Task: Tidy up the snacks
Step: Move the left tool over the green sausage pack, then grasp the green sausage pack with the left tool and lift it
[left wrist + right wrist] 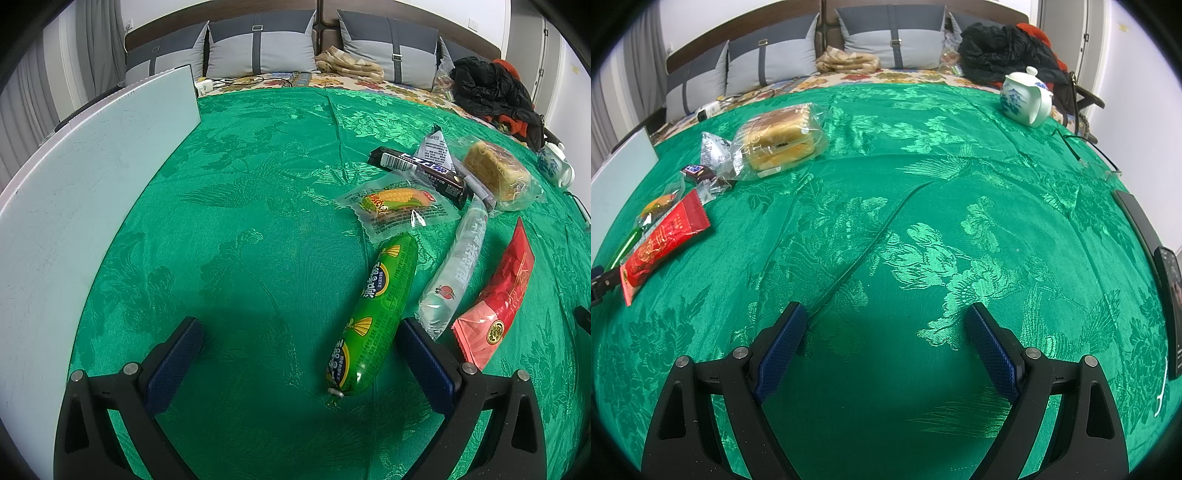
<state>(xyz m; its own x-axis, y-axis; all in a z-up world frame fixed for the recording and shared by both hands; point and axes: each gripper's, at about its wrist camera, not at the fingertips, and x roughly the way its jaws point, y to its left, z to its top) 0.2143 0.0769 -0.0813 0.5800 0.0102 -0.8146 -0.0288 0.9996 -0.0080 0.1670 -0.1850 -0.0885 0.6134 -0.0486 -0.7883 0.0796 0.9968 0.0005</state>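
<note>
Several snacks lie on the green tablecloth [258, 221]. In the left wrist view, a green sausage stick [373, 317] lies between my open left gripper's [299, 332] fingers, close to the right finger [424, 362]. Beside it lie a pale wrapped stick [454, 269], a red packet [498, 299], a corn-print packet [399, 206], a dark chocolate bar [421, 171] and a bagged cake [495, 171]. In the right wrist view, my right gripper [886, 325] is open and empty over bare cloth; the cake [783, 136] and red packet [661, 243] lie far left.
A pale board [81, 192] stands along the table's left edge. A white and blue teapot [1027, 98] stands at the far right. Dark flat devices [1167, 291] lie at the right edge. Cushions [258, 44] and dark clothes [491, 88] lie beyond the table.
</note>
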